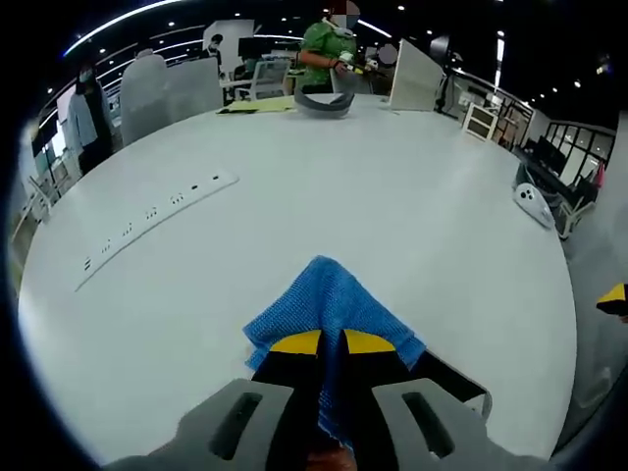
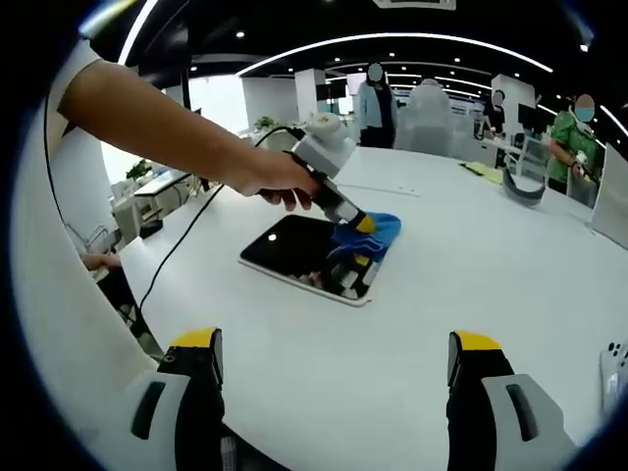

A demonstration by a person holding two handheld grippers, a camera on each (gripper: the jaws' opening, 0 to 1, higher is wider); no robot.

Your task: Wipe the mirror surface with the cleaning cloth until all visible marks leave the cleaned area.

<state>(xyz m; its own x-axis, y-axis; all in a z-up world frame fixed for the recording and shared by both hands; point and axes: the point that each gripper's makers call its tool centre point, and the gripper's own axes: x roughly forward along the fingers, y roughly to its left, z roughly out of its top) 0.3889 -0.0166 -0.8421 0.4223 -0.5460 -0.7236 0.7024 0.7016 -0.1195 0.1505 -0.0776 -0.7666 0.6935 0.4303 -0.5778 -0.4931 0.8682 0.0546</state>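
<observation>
My left gripper [image 2: 365,226] is clamped on the blue cleaning cloth [image 1: 329,304], pressing it onto the mirror's [image 2: 294,250] far corner so the wipe bears down flat. My right gripper [image 2: 334,368] hangs wide open and empty, well apart over the white table [image 2: 471,285], keeping the mirror in view.

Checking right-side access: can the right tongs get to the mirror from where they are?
Probably yes. The right tongs are open, and bare table lies between them and the mirror. The left tongs and cloth cover only its far corner.
</observation>
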